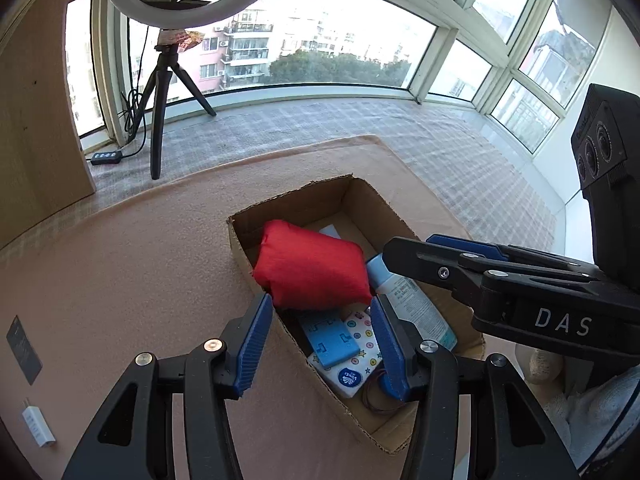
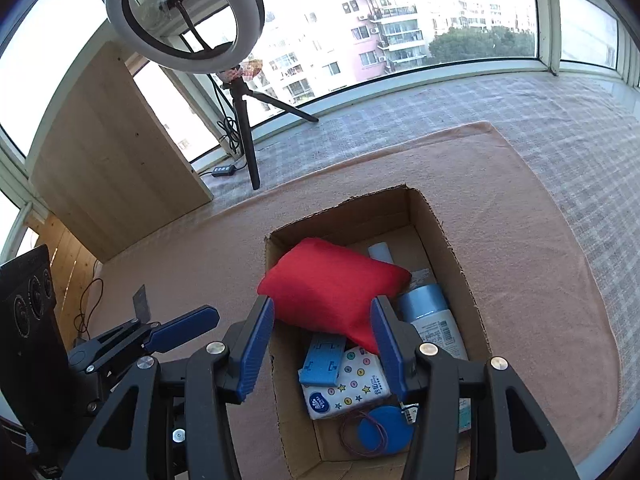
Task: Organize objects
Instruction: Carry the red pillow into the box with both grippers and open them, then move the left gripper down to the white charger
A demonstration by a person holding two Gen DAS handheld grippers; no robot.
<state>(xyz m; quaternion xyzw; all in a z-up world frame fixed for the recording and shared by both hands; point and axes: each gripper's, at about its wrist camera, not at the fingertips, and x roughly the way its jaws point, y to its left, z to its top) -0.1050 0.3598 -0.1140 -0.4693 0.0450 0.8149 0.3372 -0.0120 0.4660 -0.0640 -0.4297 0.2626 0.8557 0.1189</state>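
Observation:
An open cardboard box (image 1: 296, 204) (image 2: 452, 264) stands on a pink mat. A red fabric pouch (image 1: 310, 268) (image 2: 332, 280) lies in it on top of the other things. Beside the pouch lies a white bottle with a blue cap (image 1: 412, 300) (image 2: 432, 316). Under it are a blue flat block (image 1: 328, 338) (image 2: 323, 360) and a patterned tissue pack (image 1: 360, 360) (image 2: 352, 388). My left gripper (image 1: 320, 336) hovers open over the box's near left edge, holding nothing. Above the box's near end my right gripper (image 2: 322, 340) is open too, clear of the pouch.
A blue disc (image 2: 386, 426) and thin rubber bands (image 2: 360, 436) lie at the box's near end. A ring light on a tripod (image 1: 160, 112) and a wooden board (image 2: 112, 152) stand at the back left. A white adapter (image 1: 38, 426) and dark card (image 1: 24, 350) lie on the mat.

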